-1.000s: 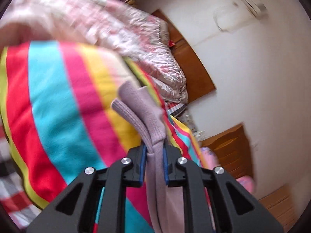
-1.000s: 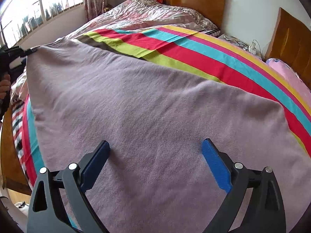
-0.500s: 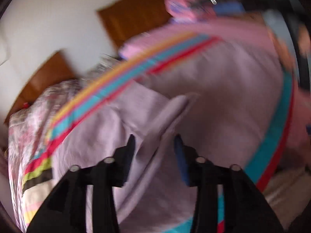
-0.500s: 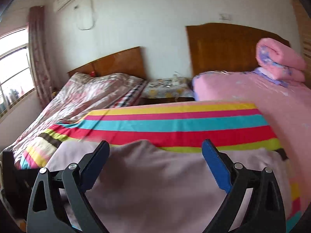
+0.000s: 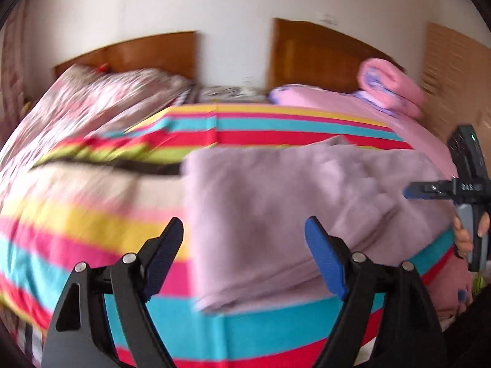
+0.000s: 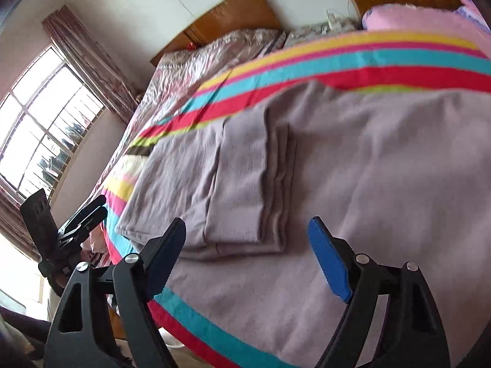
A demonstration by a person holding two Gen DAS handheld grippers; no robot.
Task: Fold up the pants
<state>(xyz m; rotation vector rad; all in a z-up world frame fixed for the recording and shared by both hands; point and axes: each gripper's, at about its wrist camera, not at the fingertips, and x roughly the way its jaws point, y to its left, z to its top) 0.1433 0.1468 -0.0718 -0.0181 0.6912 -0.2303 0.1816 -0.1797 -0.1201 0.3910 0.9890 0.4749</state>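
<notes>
Lying folded on striped blanket: mauve pants.

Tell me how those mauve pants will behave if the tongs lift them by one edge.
The pants would probably droop: soft knit, lying limp on the striped blanket. The folded layers sit loose, so they would likely slide apart. Both tongs, left and right, are open, holding nothing.

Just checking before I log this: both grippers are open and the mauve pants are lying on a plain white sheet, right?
Not quite. Both the left gripper and right gripper are open, but the pants lie on a striped blanket, as the right wrist view shows.
</notes>
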